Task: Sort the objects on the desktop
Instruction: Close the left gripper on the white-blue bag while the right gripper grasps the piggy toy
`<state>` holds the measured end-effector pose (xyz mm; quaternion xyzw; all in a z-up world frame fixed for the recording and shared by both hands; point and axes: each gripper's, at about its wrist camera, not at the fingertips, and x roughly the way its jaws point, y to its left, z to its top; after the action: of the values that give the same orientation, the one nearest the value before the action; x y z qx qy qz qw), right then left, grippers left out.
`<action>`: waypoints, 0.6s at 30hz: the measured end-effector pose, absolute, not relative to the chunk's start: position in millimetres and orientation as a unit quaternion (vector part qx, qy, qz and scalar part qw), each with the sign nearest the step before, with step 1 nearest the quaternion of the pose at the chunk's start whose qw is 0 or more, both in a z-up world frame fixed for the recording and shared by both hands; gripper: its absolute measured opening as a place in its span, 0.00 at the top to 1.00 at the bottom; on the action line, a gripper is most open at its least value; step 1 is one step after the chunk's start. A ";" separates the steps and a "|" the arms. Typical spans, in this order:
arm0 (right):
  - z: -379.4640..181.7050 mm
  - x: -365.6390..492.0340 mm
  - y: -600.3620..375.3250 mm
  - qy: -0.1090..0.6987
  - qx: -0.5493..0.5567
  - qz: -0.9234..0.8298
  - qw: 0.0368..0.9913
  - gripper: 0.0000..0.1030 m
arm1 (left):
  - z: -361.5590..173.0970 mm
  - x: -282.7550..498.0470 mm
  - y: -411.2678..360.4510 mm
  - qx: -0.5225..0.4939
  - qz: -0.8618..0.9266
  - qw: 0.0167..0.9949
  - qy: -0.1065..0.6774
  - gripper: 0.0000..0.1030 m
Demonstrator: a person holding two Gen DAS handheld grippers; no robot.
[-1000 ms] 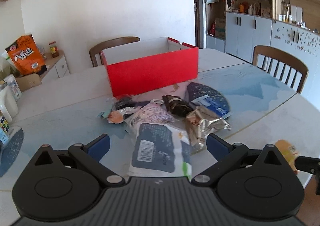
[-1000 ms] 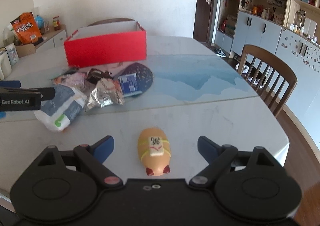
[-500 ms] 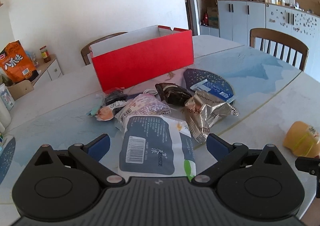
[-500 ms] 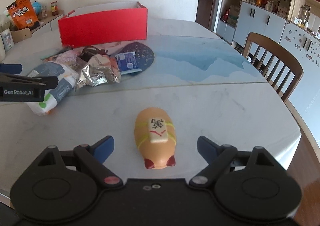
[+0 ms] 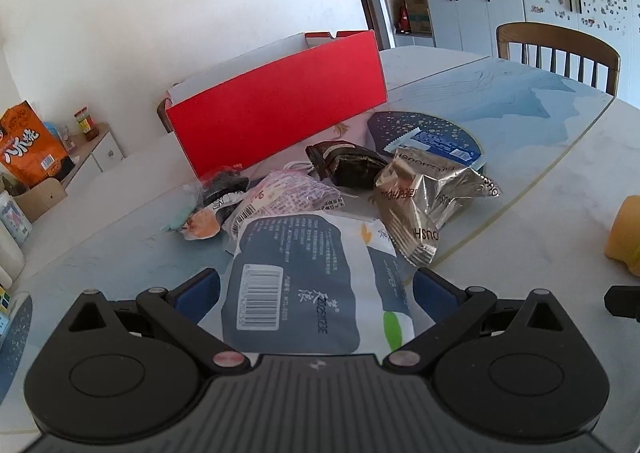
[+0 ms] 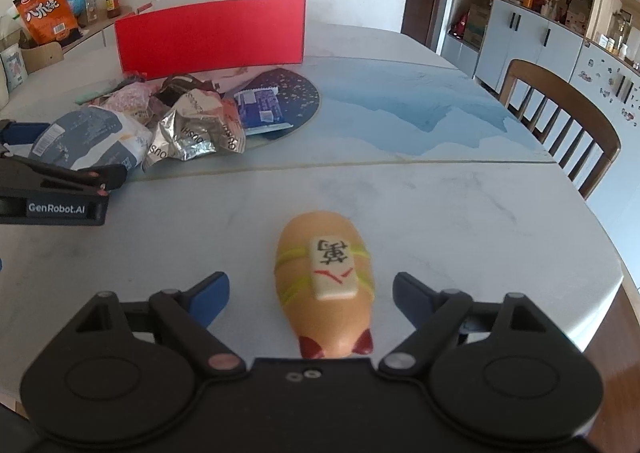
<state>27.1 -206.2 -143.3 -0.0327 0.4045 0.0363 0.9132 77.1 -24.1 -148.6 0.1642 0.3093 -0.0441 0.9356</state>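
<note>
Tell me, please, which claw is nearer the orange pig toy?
Right. The right claw straddles the pig toy; the left claw sits around the tissue pack.

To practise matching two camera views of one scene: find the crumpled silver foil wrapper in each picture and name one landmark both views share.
Left wrist view: the silver foil wrapper lies right of centre, just beyond the blue-and-white pack.
Right wrist view: the wrapper lies upper left, in the pile before the box.
Shared landmark: the red box behind the pile.
</note>
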 end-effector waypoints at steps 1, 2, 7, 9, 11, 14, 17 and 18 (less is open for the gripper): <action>-144.0 27.6 -205.6 0.405 -0.033 0.037 0.913 0.20 | -149.0 77.5 -24.5 0.165 -0.045 0.936 0.308 0.00; -144.5 28.2 -205.5 0.405 -0.033 0.037 0.913 0.20 | -149.6 77.5 -24.6 0.167 -0.048 0.936 0.307 0.00; -144.8 30.8 -205.8 0.404 -0.031 0.035 0.913 0.20 | -153.1 80.8 -25.4 0.164 -0.057 0.935 0.311 0.00; -144.7 31.4 -205.6 0.404 -0.030 0.035 0.913 0.21 | -154.3 80.9 -26.0 0.165 -0.056 0.936 0.307 0.00; -144.3 31.4 -205.4 0.404 -0.029 0.037 0.914 0.25 | -154.6 80.7 -26.4 0.169 -0.054 0.936 0.303 0.00; -144.2 31.6 -205.1 0.405 -0.025 0.037 0.913 0.29 | -156.4 80.5 -26.6 0.177 -0.050 0.936 0.300 0.01; -143.3 31.3 -204.7 0.405 -0.025 0.034 0.913 0.34 | -158.7 80.1 -25.0 0.175 -0.052 0.935 0.302 0.04; -142.8 31.3 -204.7 0.405 -0.025 0.033 0.913 0.35 | -159.2 79.9 -24.9 0.175 -0.054 0.935 0.304 0.08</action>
<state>31.3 -204.7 -142.8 -0.0255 0.4052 0.0333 0.9133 79.9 -24.9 -159.2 0.1753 0.3039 -0.0536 0.9349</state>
